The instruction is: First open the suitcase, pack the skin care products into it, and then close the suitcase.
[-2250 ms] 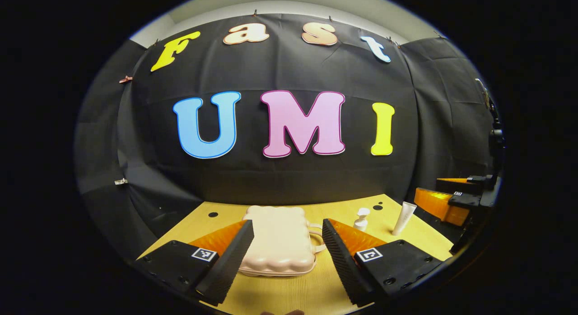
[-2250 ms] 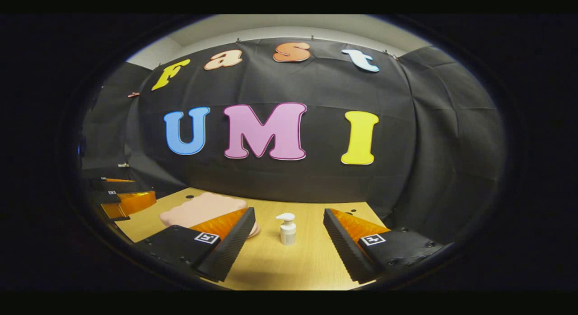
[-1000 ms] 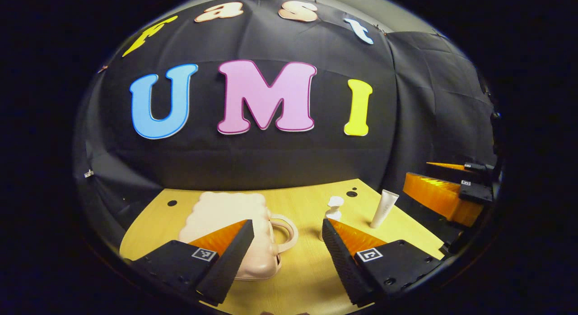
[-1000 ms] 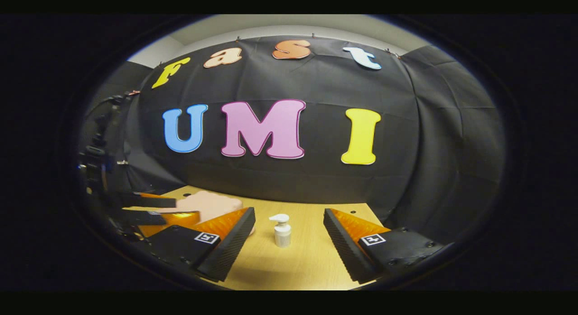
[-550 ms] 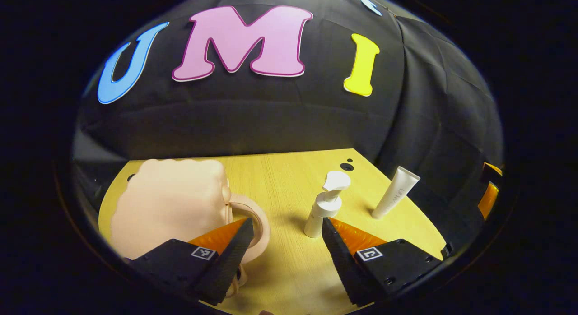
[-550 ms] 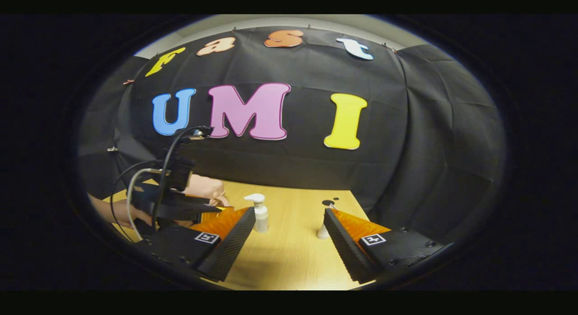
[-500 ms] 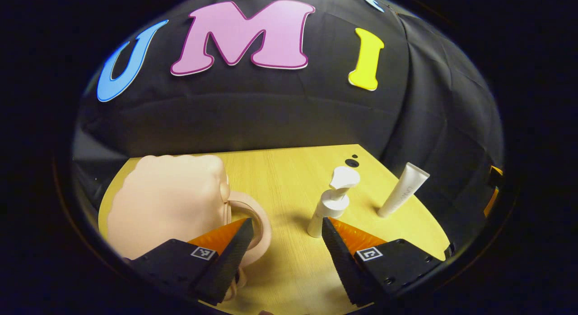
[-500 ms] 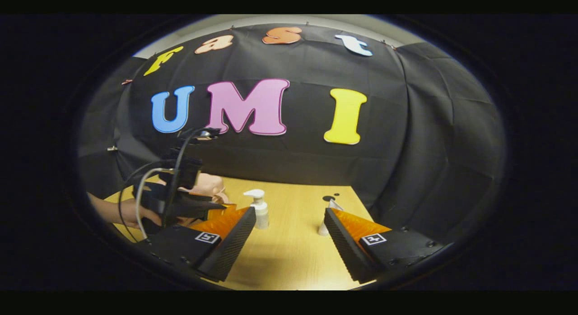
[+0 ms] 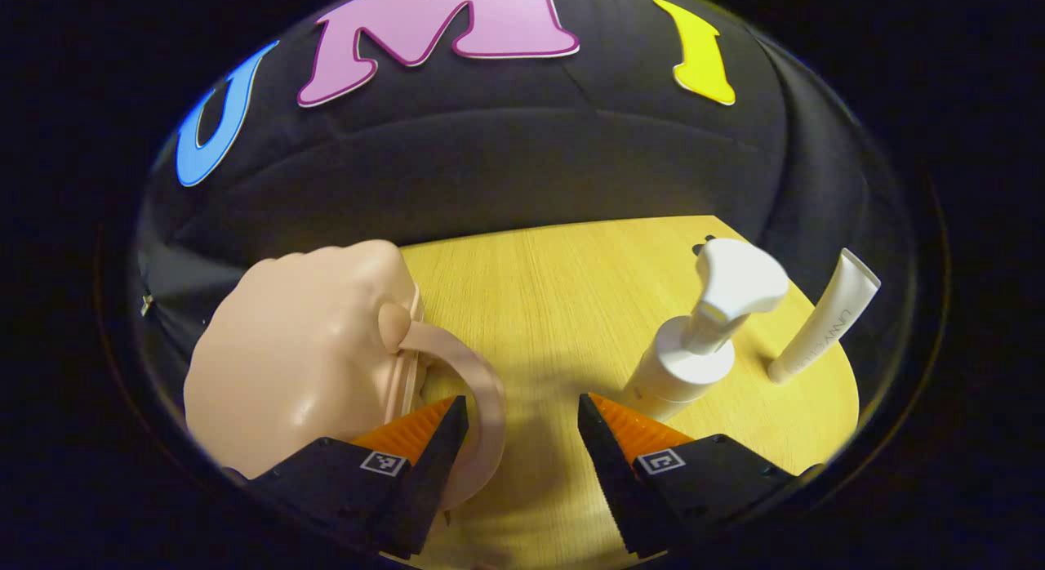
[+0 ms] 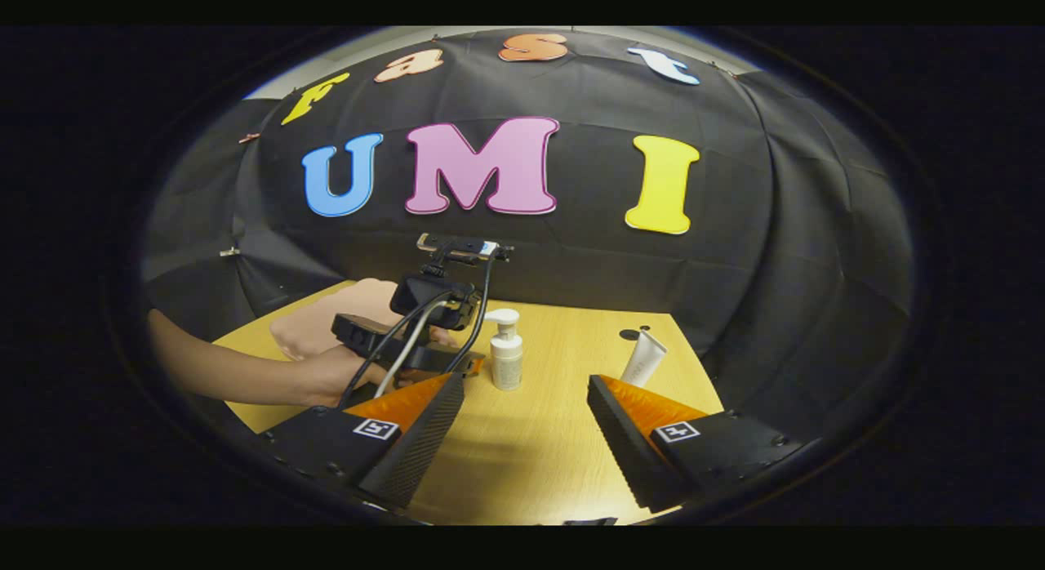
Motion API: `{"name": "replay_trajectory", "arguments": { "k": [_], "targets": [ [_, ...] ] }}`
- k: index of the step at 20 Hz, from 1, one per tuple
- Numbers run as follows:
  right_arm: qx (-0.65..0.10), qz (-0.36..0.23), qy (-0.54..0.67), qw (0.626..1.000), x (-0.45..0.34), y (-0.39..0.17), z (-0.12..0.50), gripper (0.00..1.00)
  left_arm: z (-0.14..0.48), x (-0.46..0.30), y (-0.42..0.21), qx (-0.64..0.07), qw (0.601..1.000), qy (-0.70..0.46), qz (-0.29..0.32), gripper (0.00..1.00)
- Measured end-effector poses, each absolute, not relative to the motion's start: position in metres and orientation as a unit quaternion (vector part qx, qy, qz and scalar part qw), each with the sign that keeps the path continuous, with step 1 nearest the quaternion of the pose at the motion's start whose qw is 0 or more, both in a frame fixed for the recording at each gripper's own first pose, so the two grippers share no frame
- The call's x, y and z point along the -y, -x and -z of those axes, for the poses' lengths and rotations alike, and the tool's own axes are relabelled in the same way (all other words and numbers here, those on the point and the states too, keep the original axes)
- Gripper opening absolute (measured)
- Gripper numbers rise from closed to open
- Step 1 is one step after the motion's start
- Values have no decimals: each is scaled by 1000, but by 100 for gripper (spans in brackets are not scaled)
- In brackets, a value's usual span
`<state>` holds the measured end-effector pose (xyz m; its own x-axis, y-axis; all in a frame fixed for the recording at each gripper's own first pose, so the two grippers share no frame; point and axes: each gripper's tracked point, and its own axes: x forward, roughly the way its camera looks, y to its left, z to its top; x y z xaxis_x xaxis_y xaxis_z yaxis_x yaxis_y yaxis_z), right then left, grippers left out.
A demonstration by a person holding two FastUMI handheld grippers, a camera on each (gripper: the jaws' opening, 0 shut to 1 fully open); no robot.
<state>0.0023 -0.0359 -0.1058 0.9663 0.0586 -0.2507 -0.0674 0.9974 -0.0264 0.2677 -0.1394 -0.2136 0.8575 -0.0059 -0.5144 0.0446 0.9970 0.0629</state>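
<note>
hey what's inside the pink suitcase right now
Cannot tell: the pink suitcase lies shut on the table, its shell hiding the inside. The pump bottle and the tube stand outside it; the left gripper is open by its handle.

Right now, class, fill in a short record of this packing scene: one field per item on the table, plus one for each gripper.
suitcase: pink, shut, lying flat on the table
handle: loops out toward the left gripper
pump bottle: white, upright, beside the suitcase
tube: white, standing, beyond the pump bottle
left gripper: jaws open, just short of the handle, holding nothing
right gripper: jaws open, over bare table, holding nothing
packed so far: nothing
</note>
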Motion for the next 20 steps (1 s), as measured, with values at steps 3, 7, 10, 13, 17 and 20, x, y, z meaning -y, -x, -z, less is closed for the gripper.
{"name": "replay_trajectory", "arguments": {
  "k": [3, 7, 10, 13, 17, 20],
  "targets": [
    [-127, -27, -8, 992, 39, -3, 106, 97, 225, 133, -281, -275, 961, -17, 1, 61],
    [-126, -21, -4, 992, 43, -7, 105, 98, 214, 134, -281, -282, 958, 37, 21, 23],
    [-116, -35, -27, 992, 32, -14, 97, 97, 178, 132, -271, -265, 961, 55, 58, 14],
    [-101, -53, -21, 993, 19, -26, 93, 97, 125, 117, -255, -256, 961, 75, 79, 12],
    [-99, -72, -20, 992, 2, -40, 90, 97, 38, 59, -232, -235, 964, 96, 80, 12],
    [-87, -82, -13, 993, -15, -45, 79, 97, -9, -9, -224, -214, 969, 108, 65, 12]
  ]
}}
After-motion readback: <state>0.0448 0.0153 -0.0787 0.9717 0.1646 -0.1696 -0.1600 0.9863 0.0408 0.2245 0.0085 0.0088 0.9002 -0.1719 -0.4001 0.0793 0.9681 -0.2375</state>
